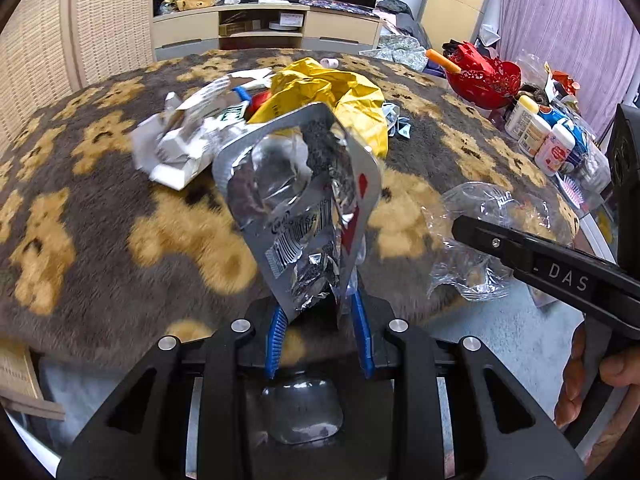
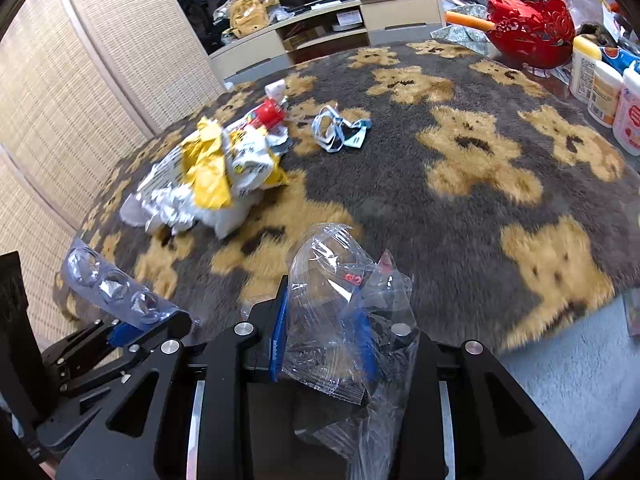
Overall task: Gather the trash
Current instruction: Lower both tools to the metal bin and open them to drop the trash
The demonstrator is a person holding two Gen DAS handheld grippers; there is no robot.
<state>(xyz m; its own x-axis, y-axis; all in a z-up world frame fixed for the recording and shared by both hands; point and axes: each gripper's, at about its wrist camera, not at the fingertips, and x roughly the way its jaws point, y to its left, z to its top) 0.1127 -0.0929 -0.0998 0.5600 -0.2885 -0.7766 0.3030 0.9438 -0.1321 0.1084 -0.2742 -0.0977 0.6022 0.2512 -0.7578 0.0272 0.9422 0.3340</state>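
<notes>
My left gripper [image 1: 318, 312] is shut on a silver foil blister pack [image 1: 298, 204], held upright above the bear-patterned blanket [image 1: 100, 240]. It also shows in the right wrist view [image 2: 116, 288], at the left edge. My right gripper [image 2: 324, 320] is shut on a crumpled clear plastic wrapper [image 2: 340, 292], which also shows in the left wrist view [image 1: 484, 232]. A heap of trash lies further on: a yellow bag [image 1: 340, 92], white crumpled paper [image 1: 180, 148], a red-capped tube [image 2: 268, 114] and a small blue-white wrapper [image 2: 340, 130].
A red openwork basket [image 1: 488, 76] with an orange stick stands at the right, with several white bottles [image 1: 540, 136] beside it. A TV cabinet [image 1: 264, 28] stands behind the table. A woven screen [image 2: 80, 80] is at the left.
</notes>
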